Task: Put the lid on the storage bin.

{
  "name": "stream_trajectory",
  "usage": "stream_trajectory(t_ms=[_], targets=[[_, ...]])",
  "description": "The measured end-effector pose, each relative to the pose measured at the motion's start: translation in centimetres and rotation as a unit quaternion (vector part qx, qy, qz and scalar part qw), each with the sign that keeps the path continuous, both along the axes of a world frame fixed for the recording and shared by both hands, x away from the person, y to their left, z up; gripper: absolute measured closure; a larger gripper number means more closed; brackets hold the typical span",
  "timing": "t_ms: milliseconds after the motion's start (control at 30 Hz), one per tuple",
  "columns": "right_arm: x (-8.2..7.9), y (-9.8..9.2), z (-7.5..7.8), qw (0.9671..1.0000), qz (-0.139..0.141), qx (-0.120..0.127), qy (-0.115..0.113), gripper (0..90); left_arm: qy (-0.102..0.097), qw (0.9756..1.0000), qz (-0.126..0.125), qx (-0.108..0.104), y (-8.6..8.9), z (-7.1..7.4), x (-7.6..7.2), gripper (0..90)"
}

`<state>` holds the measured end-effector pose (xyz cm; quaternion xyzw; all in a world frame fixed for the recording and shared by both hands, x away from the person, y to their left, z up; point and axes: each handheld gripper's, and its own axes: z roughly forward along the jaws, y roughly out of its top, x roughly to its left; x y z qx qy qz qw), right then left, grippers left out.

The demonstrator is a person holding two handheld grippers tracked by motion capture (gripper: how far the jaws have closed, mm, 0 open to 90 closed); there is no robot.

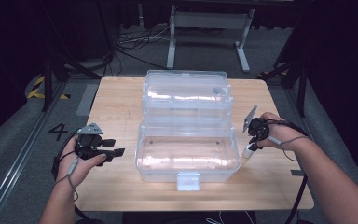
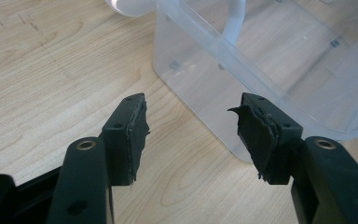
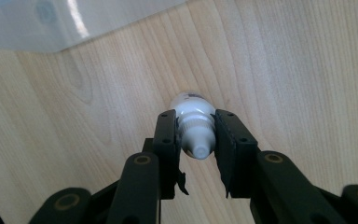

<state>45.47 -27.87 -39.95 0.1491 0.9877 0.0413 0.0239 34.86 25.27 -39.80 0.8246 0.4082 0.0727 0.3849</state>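
A small white dropper bottle [image 3: 193,105] stands on the wooden table, right of a clear plastic box [image 1: 142,149]. My right gripper [image 3: 196,128] points down over it, and both black pads press on the bottle's neck and cap. In the high view the bottle [image 1: 248,151] hangs below that gripper [image 1: 251,144], with its lower end at the tabletop. The box's lid [image 1: 186,91] is folded open toward the back, and nothing shows inside the tub. My left gripper [image 1: 115,147] rests left of the box, open, its jaws [image 2: 191,116] aimed at the box's near corner [image 2: 205,116] with nothing between them.
The box has a white latch [image 1: 188,181] at its front, close to the table's near edge [image 1: 191,207]. Bare wood [image 1: 112,102] lies to both sides of the box. Behind the table stand a metal frame [image 1: 209,28] and loose cables on the floor.
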Motion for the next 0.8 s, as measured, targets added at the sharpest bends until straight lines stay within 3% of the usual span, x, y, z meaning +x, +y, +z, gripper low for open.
stream_trajectory(t_ms=[200, 700, 800], targets=[[-0.3, 0.1, 0.5, 1.0000, -0.003, 0.006, 0.005, 71.0, -0.003, 1.0000, 0.001, 0.001, 0.2, 0.0, 0.1, 43.0], [-1.7, 0.7, 4.9, 0.9995, 0.015, 0.025, 0.007, 71.0, -0.002, 1.0000, 0.009, 0.001, 0.4, -0.1, 0.1, 42.3], [-2.0, 0.8, 5.7, 0.9994, 0.001, 0.032, 0.015, 70.9, -0.001, 0.9999, 0.011, -0.001, 0.4, -0.2, 0.1, 42.1]])
